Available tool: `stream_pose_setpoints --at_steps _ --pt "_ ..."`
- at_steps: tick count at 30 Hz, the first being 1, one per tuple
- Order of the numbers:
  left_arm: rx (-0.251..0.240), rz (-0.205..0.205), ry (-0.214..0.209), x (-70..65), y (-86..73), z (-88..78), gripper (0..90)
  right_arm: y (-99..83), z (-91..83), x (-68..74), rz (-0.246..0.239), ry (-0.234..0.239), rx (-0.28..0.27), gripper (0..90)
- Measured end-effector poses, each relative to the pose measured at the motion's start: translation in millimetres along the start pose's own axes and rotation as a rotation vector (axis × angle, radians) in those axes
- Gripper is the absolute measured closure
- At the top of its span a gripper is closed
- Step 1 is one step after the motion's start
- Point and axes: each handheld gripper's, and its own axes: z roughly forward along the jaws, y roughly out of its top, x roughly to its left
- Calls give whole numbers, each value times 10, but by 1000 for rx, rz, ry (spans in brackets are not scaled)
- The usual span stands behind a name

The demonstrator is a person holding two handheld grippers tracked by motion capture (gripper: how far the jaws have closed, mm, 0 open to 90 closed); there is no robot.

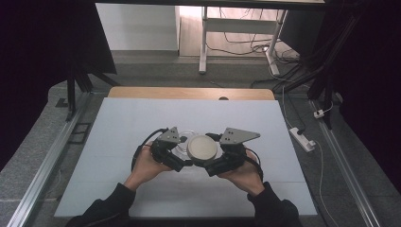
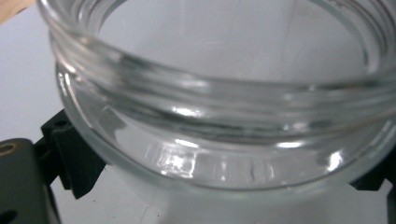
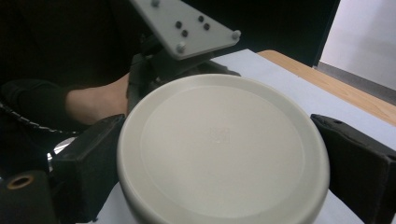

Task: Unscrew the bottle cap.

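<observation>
At the middle of the pale grey table (image 1: 142, 118), the left gripper (image 1: 182, 153) has its jaws spread wide around a clear glass jar (image 2: 224, 107), a black pad pressed to the glass on either side just below the threaded, open mouth. The right gripper (image 1: 208, 163) pinches a round cream lid (image 3: 222, 149) by its rim, jaws wide apart, one on each side. From above, the lid sits over the jar, between the two grippers
</observation>
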Motion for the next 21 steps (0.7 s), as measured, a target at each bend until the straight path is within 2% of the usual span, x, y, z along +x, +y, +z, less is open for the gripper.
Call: stream_pose_setpoints --at_steps 7,21 --pt "-19 -12 11 73 21 2 76 -26 -35 50 0 4 -3 73" --pt "-42 -10 32 190 99 74 76 -178 -27 124 -11 3 10 73"
